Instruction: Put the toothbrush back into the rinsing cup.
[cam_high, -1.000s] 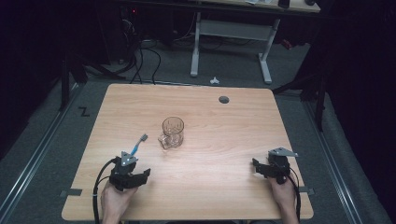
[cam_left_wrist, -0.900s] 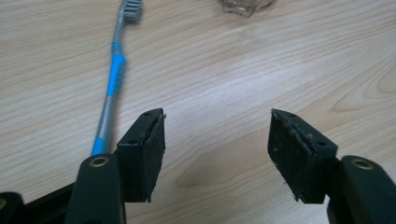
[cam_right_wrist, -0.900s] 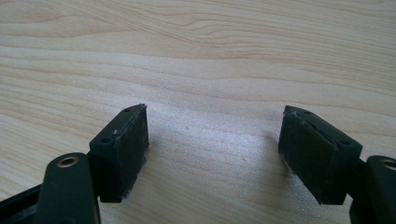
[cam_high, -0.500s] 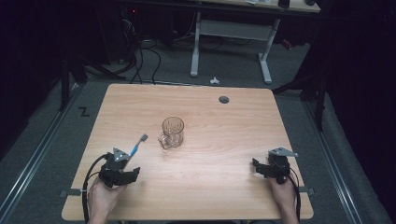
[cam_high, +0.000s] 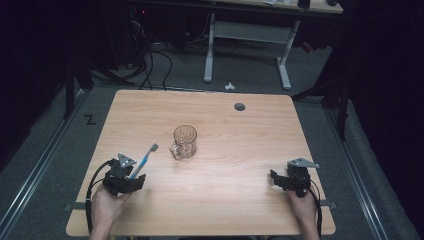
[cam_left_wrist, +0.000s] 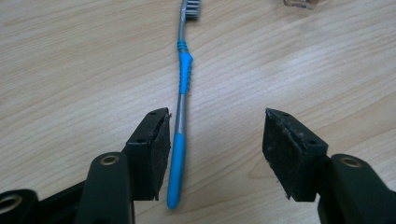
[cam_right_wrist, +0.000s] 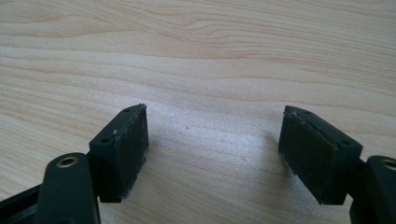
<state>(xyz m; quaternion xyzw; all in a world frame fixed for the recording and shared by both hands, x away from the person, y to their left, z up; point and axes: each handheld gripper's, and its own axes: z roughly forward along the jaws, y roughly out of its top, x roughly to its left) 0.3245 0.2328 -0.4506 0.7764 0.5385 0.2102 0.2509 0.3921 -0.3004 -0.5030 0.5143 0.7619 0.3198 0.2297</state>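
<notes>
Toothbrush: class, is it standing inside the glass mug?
No: the toothbrush lies flat on the wooden table, to the left of the glass mug.

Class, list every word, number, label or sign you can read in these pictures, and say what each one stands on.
"Z": a single black mark, reading like the letter Z, on the grey floor left of the light wooden table.
Blue and grey toothbrush: no lettering readable on its handle.
Clear glass mug: no print visible.
Left hand-held gripper and right hand-held gripper: no labels legible.
</notes>
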